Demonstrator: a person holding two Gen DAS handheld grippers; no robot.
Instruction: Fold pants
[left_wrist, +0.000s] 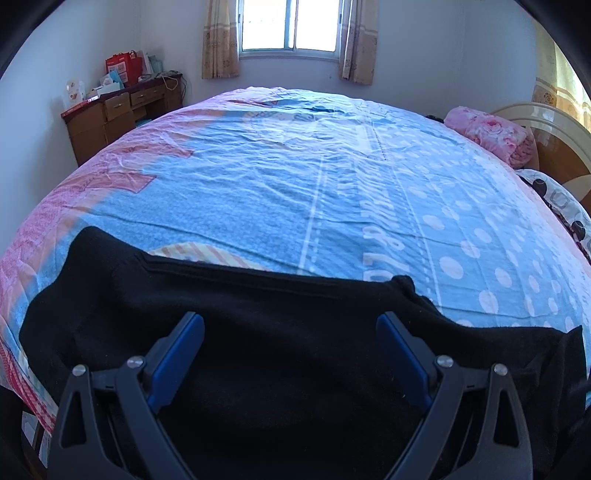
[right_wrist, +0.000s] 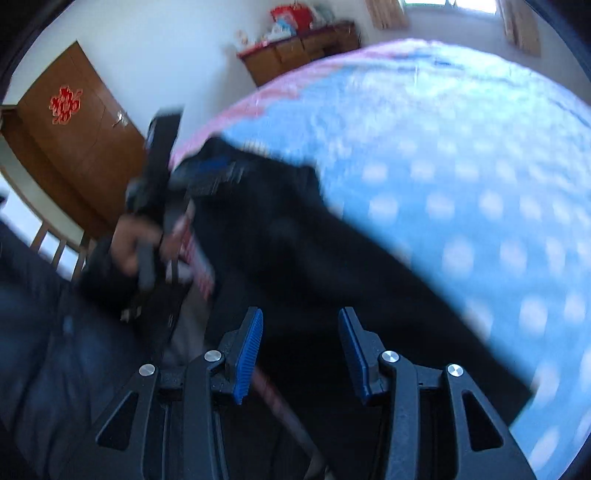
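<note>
Black pants (left_wrist: 258, 354) lie stretched along the near edge of the bed, on a blue sheet (left_wrist: 280, 192) with white dots. My left gripper (left_wrist: 290, 317) hangs just above their middle, blue pads (left_wrist: 184, 350) spread wide with nothing gripped. The right wrist view is blurred by motion. In it my right gripper (right_wrist: 300, 314) stands partly open above the pants (right_wrist: 295, 240), with only dark cloth showing behind the gap. Further along the pants the left gripper (right_wrist: 218, 171) appears again, held by a hand (right_wrist: 136, 247).
A wooden desk (left_wrist: 122, 110) with boxes stands far left under a curtained window (left_wrist: 291, 26). A folded pink blanket (left_wrist: 491, 136), a spotted pillow (left_wrist: 565, 199) and the headboard (left_wrist: 554, 147) are at the right. A brown door (right_wrist: 74, 140) and the person's dark-clad legs (right_wrist: 37, 332) lie left.
</note>
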